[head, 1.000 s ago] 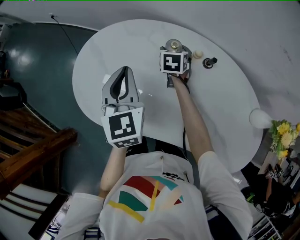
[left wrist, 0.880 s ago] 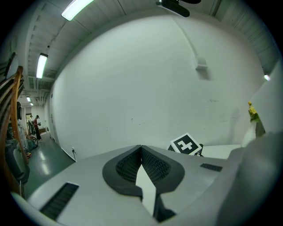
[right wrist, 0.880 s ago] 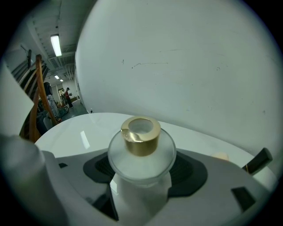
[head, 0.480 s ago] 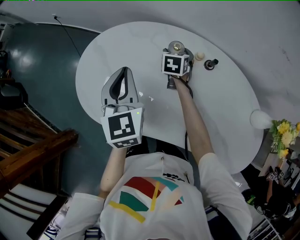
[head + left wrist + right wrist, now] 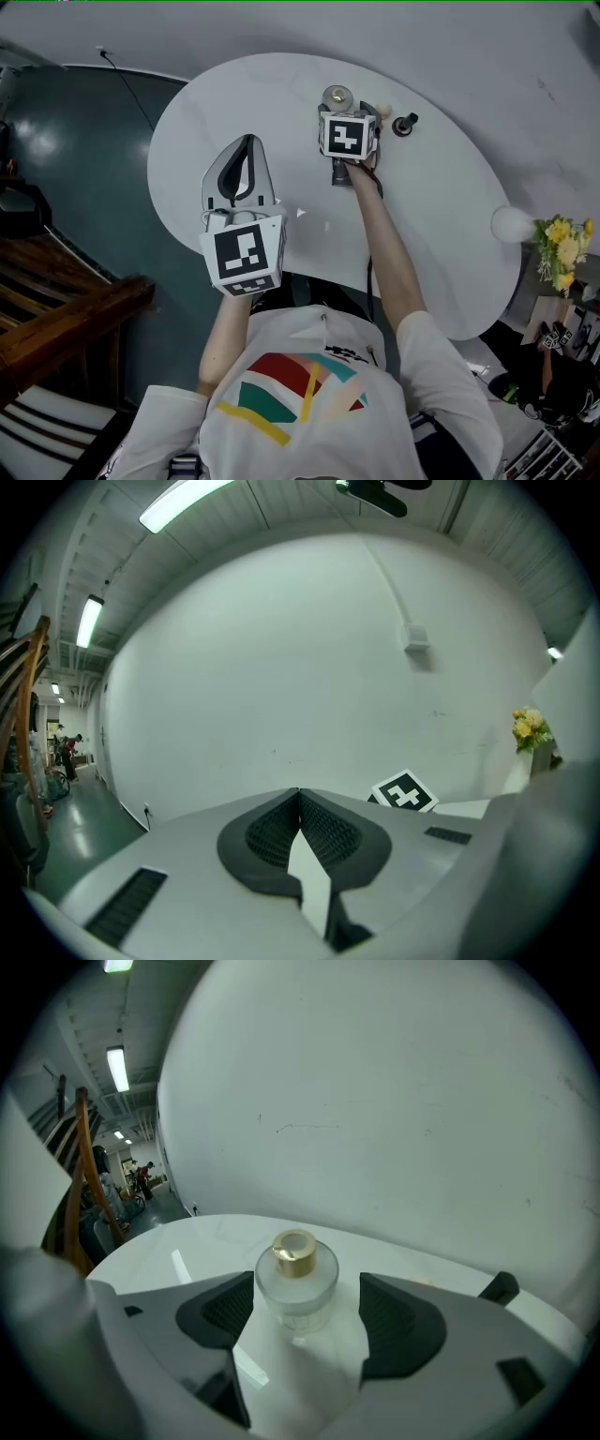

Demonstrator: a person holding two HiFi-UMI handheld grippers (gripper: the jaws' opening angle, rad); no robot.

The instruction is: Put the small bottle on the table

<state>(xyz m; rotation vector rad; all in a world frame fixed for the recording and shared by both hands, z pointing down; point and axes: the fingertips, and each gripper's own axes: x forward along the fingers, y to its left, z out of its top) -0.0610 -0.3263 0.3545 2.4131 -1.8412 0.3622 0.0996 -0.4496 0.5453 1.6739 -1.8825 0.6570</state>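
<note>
The head view looked steeply down on the white tabletop [image 5: 441, 234] from above. The right gripper view sat low and close over it, facing the wall [image 5: 394, 1101], sharing the small bottle [image 5: 296, 1283] (upper centre in the head view). The left gripper view faced the wall from higher up.

Left tongs [image 5: 299, 794]: jaws closed, pads meeting along their length, tips pointing to the far side. The unit is held close to the body on the left. The left forearm [image 5: 228, 330] is bent and carries it from below.

Right tongs [image 5: 307, 1283]: jaws set well apart, pads facing each other. The right arm [image 5: 384, 248] is extended almost straight toward the far side. The right hand [image 5: 360, 169] grips the handle just behind the marker cube [image 5: 348, 137].
</note>
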